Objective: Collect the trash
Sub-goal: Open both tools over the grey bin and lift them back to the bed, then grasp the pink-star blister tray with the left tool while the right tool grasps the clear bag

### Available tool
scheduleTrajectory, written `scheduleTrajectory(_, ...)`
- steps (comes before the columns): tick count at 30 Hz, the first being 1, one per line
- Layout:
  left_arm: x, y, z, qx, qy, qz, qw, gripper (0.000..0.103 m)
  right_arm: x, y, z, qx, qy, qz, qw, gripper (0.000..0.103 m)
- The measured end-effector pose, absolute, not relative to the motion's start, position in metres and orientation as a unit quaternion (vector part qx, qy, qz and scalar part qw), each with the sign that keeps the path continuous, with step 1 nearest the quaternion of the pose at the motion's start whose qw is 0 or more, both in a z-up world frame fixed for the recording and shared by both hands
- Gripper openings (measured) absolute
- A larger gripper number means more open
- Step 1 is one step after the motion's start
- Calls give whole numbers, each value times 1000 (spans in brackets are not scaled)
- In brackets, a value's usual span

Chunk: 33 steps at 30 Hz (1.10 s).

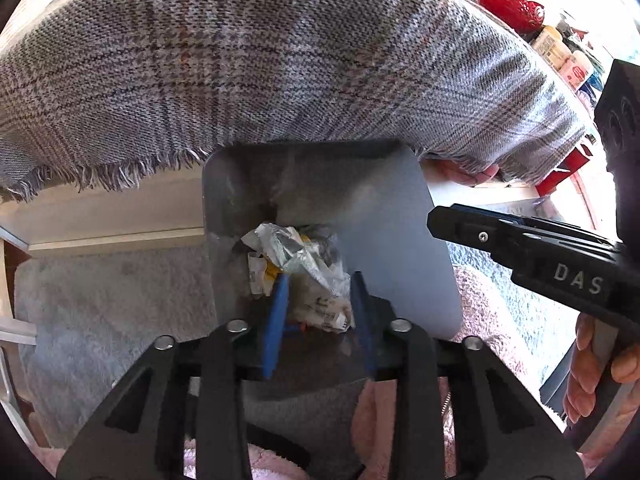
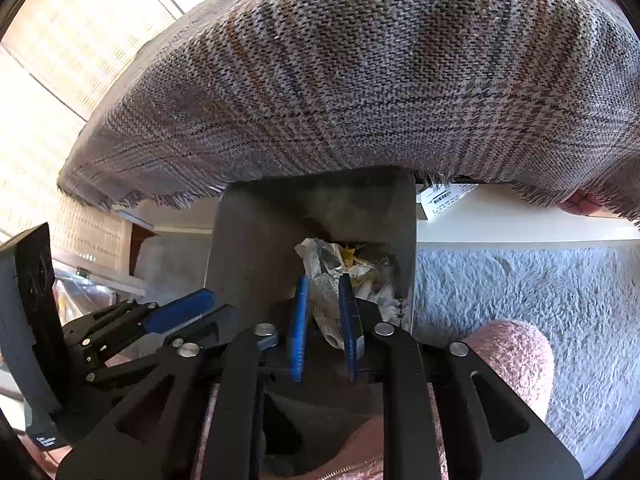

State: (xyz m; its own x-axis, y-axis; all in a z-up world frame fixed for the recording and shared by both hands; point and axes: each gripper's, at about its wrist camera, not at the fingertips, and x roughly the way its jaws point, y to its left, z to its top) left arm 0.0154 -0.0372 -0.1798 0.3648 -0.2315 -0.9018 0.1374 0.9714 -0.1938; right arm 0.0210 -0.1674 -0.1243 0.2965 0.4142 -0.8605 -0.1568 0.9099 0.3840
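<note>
A grey bin (image 1: 380,208) (image 2: 256,232) stands on the floor under the hanging edge of a plaid cloth. Crumpled wrappers and paper (image 1: 304,256) (image 2: 332,264), white with bits of yellow, lie inside it. My left gripper (image 1: 320,300) points down into the bin, its blue fingers apart on either side of the wad, which looks loose. My right gripper (image 2: 324,300) also points into the bin, with a gap between its fingers and a paper strip between them. Each gripper shows in the other's view: the right (image 1: 436,220) from the right, the left (image 2: 224,304) from the left.
The plaid fringed cloth (image 1: 280,60) (image 2: 360,80) overhangs a white table edge (image 1: 112,216) just above the bin. A fluffy pale rug (image 1: 100,312) (image 2: 540,300) covers the floor. Pink fuzzy fabric (image 2: 516,356) lies near the bin. A hand (image 1: 592,368) grips the right tool. Red items (image 1: 508,4) sit far right.
</note>
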Motion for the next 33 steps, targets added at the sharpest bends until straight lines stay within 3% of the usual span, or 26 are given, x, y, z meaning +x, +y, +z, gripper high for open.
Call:
scheduleTrajectory(2, 15, -35, -177, -44, 551, -108, 826, 40, 20, -170, -120, 114, 559, 171, 803, 52)
scheduleTrajectory(4, 14, -31, -172, -42, 547, -105, 829, 46, 19, -172, -116, 110, 554, 163, 809, 57)
scheduleTrajectory(8, 11, -29, -158, -38, 537, -105, 836, 70, 17, -181, -106, 110, 535, 143, 825, 90)
scheduleTrajectory(10, 8, -28, -145, -34, 525, -108, 843, 81, 17, -188, -99, 115, 524, 137, 832, 98)
scheduleTrajectory(12, 4, -27, -135, -24, 513, -103, 852, 91, 17, -191, -91, 111, 517, 134, 838, 99)
scheduleTrajectory(14, 4, -28, -123, -10, 501, -94, 860, 95, 19, -195, -83, 106, 509, 132, 844, 99)
scheduleTrajectory(33, 88, -21, -19, -29, 435, -103, 894, 95, 79, -234, 21, 72, 395, 108, 910, 99)
